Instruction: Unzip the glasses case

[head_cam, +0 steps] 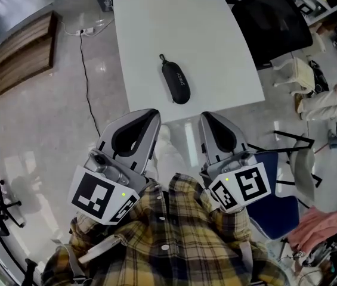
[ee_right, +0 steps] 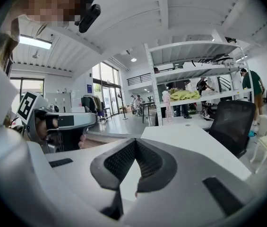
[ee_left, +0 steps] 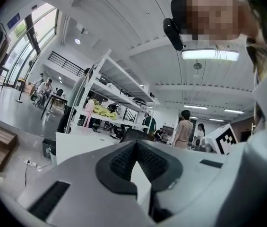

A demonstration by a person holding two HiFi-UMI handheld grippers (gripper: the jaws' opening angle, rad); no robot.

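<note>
So far, nothing is done. The black glasses case lies on the white table, looks closed, and nothing touches it. The 2 tools, left gripper and right gripper, have their jaws together on nothing, short of the case. All the unzipping is left.

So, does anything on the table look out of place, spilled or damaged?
Nothing stands out. The black glasses case lies flat on the white table, looks closed, and shows no damage. It only sits slanted to the table's edges. No spill is visible.
</note>
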